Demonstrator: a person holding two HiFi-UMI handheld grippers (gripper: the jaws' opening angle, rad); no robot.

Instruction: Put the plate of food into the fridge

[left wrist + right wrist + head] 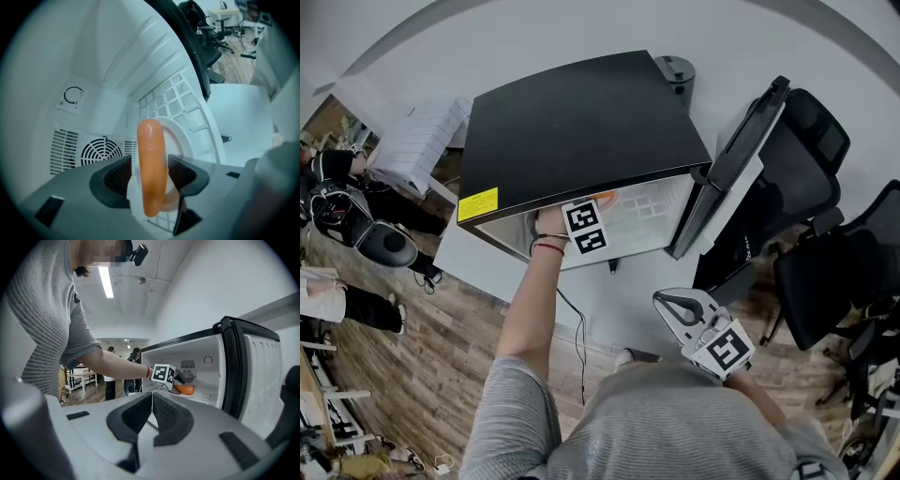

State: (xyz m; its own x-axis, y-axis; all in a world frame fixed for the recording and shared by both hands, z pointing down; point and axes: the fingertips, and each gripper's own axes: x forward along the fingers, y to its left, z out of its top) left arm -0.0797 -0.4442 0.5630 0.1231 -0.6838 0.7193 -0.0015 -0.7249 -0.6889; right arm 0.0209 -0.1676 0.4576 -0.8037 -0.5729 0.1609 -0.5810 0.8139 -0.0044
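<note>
A black-topped mini fridge (581,122) stands with its door (741,164) swung open to the right. My left gripper (150,180) reaches inside it, shut on a small white plate (180,138) that carries an orange sausage (151,164). The plate's near rim sits between the pads and its far part lies against the wire shelf (187,105). In the right gripper view the sausage (186,390) shows just inside the fridge, below the left gripper's marker cube (164,375). My right gripper (667,302) is shut and empty, held back in front of the open door.
The fridge stands on a white platform (483,267) over wooden floor. A fan grille (96,152) fills the fridge's back wall. Black office chairs (825,234) crowd the right side. A white radiator-like unit (417,145) and standing people (337,202) are at the left.
</note>
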